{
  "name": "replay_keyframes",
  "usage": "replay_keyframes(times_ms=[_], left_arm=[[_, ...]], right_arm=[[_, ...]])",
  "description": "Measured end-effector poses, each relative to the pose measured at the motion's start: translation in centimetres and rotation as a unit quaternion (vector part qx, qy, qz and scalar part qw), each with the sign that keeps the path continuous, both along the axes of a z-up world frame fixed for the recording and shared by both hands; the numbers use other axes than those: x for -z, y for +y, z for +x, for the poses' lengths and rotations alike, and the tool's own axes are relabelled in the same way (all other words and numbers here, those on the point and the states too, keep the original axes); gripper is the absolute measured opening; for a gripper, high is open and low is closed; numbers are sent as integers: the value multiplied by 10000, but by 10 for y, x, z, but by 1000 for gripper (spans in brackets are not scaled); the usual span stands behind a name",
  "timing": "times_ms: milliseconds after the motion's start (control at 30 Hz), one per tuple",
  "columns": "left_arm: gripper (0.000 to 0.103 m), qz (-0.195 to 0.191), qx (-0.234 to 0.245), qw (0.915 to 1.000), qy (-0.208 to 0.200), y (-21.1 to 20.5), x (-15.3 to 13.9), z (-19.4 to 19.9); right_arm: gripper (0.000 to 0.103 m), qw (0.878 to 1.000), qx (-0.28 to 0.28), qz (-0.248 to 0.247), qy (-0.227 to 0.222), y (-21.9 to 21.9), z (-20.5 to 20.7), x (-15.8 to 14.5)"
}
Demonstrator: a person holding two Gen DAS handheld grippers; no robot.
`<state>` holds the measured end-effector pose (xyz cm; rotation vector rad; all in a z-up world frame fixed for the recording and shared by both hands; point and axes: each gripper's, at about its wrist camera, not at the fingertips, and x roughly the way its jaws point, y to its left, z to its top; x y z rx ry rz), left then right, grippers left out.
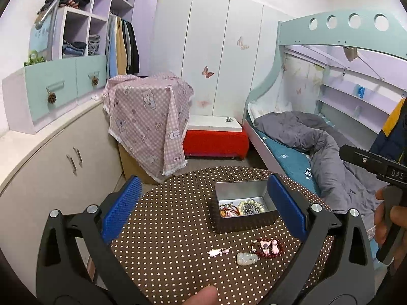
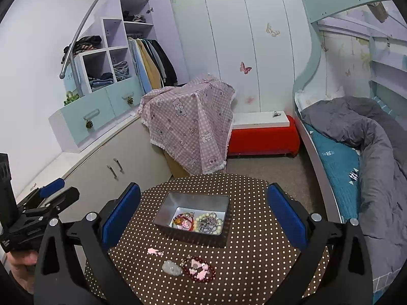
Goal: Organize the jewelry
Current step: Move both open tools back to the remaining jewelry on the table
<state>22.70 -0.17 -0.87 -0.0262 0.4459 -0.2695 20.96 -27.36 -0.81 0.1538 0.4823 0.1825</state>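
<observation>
Reading "DAS" (partial) on right gripper (image 1: pixel 376 170), tin (image 1: pixel 244 209) below

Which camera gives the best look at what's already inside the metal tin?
The right wrist view: it looks down into the metal tin, showing the jewelry on its floor. In the left wrist view the tin is partly covered by a finger pad.

Left tool (image 1: pixel 203 208) wide open, blue pads (image 1: pixel 122 203) spread far apart, nothing between them; thumb tip (image 1: pixel 203 295) showing at the bottom edge. Right tool (image 2: pixel 203 211) likewise wide open and empty, blue pads (image 2: pixel 286 214) well apart. Both tools held level, side by side, angled downward.
</observation>
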Motion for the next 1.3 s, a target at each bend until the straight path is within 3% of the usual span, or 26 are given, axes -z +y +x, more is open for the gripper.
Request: replay_keyframes(times_ms=[167,533,867,1067,1300], left_arm=[[97,80,-55,9999,-94,1,5,-15],[97,137,-188,9996,143,13,36,-17],[97,519,15,9977,436,1,78,-10],[97,735,147,9933,876,-12,115,8],[97,1320,692,9805,1283,-43,149,35]], right_arm=[[96,10000,-56,-4,-54,3,-19,6],[96,9996,-96,-230,138,8,-42,27],[96,9977,-33,-79,671,4,-39,69],[96,9943,-74,-70,1061,8,-28,100],[96,9887,-23,16,1501,-5,-12,128]])
